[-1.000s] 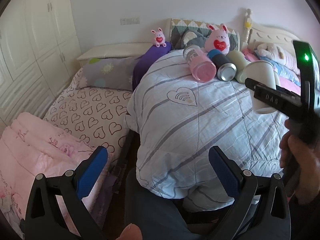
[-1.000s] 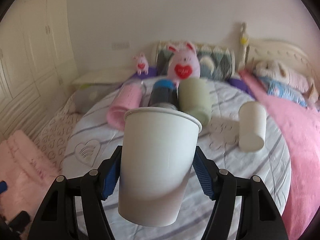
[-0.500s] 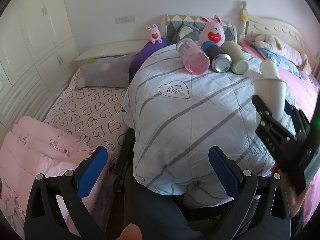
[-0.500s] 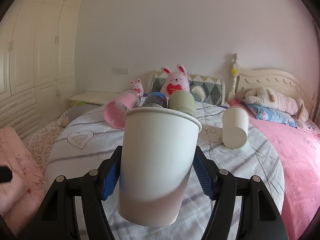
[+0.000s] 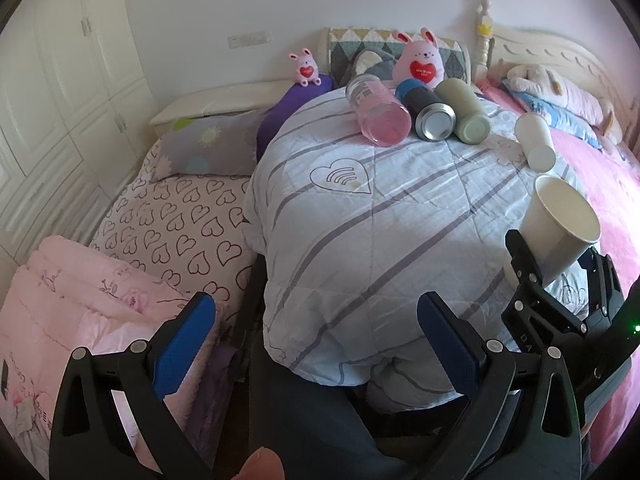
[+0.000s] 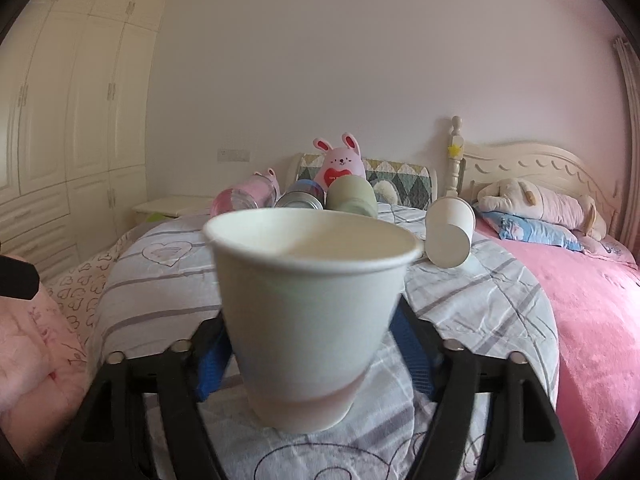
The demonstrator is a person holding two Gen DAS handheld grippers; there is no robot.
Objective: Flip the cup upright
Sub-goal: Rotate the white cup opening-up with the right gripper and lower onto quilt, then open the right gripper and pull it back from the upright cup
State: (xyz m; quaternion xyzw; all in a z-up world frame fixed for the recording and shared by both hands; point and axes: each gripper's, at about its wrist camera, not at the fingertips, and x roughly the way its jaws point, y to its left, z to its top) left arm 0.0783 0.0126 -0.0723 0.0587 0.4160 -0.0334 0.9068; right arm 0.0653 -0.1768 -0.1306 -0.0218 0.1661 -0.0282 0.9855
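My right gripper (image 6: 314, 358) is shut on a white paper cup (image 6: 312, 300), mouth up, just above the striped blue quilt (image 6: 480, 312). In the left wrist view the same cup (image 5: 560, 228) sits in the right gripper (image 5: 554, 276) near the quilt's right edge, tilted a little. A second white paper cup (image 6: 450, 236) lies on its side further back, also in the left wrist view (image 5: 534, 140). My left gripper (image 5: 316, 344) is open and empty, low at the foot of the bed.
Three bottles lie side by side at the far end of the quilt: pink (image 5: 378, 110), dark metal (image 5: 428, 110), green (image 5: 464, 110). Pink rabbit toys (image 5: 418, 64) and pillows sit by the headboard. A pink blanket (image 5: 600, 184) lies on the right, a folded pink quilt (image 5: 68, 300) on the left.
The right gripper has come down and levelled, bringing the cup upright close to the quilt. The left gripper has stayed in place and open.
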